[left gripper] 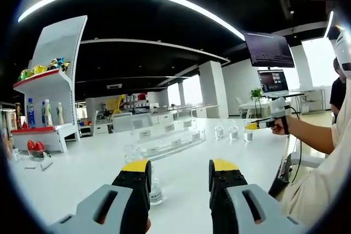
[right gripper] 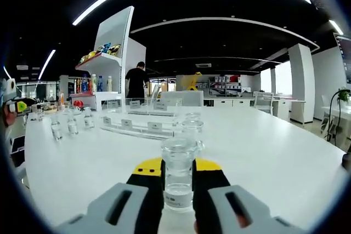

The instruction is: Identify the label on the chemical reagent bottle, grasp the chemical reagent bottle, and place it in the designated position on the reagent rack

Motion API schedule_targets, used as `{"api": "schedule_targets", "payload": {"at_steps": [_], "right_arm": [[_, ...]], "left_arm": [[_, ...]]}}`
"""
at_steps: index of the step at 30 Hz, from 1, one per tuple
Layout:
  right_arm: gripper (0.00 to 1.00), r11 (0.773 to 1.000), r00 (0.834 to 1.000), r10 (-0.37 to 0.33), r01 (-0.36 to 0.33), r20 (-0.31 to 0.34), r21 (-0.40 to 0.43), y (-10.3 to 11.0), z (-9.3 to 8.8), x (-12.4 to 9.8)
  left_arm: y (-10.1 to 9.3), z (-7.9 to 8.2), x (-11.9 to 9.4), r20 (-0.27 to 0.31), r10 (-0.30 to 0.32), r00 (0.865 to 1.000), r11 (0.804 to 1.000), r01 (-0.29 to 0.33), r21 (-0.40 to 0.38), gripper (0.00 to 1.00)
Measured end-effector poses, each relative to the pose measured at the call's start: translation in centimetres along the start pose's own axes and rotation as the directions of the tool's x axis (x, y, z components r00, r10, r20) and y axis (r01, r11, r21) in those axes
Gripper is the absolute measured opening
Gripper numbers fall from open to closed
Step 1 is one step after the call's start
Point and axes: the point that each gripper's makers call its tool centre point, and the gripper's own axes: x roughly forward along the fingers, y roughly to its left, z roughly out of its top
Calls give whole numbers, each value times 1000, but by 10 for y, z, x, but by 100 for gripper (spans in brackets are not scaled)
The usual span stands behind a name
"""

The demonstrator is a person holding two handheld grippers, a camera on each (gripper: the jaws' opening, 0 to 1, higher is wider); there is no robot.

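Your right gripper (right gripper: 178,182) has its jaws pinching a clear bottle (right gripper: 179,172) standing on the white counter (right gripper: 274,157), this side of the clear rack (right gripper: 143,118). Your left gripper (left gripper: 180,172) has jaws spread, nothing between them.

A long white desk (left gripper: 98,168) runs through the room. At its far end stands a white display shelf (left gripper: 52,89) with yellow snack bags (left gripper: 38,69) on top and drink bottles (left gripper: 46,112) below. Two monitors (left gripper: 269,50) glow across the room, beside a potted plant (left gripper: 256,93).
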Motion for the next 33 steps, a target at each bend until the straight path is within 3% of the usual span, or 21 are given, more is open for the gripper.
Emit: {"api": "schedule_targets", "payload": {"at_steps": [14, 33], "right_arm": [[19, 1000, 1000, -2, 2, -1, -21, 3, 2, -2], [18, 997, 998, 23, -19, 50, -72, 16, 37, -8]], "left_arm": [[-3, -2, 1, -9, -13, 1000, 1000, 13, 1, 43], [-3, -9, 2, -29, -26, 999, 1000, 26, -13, 43]]}}
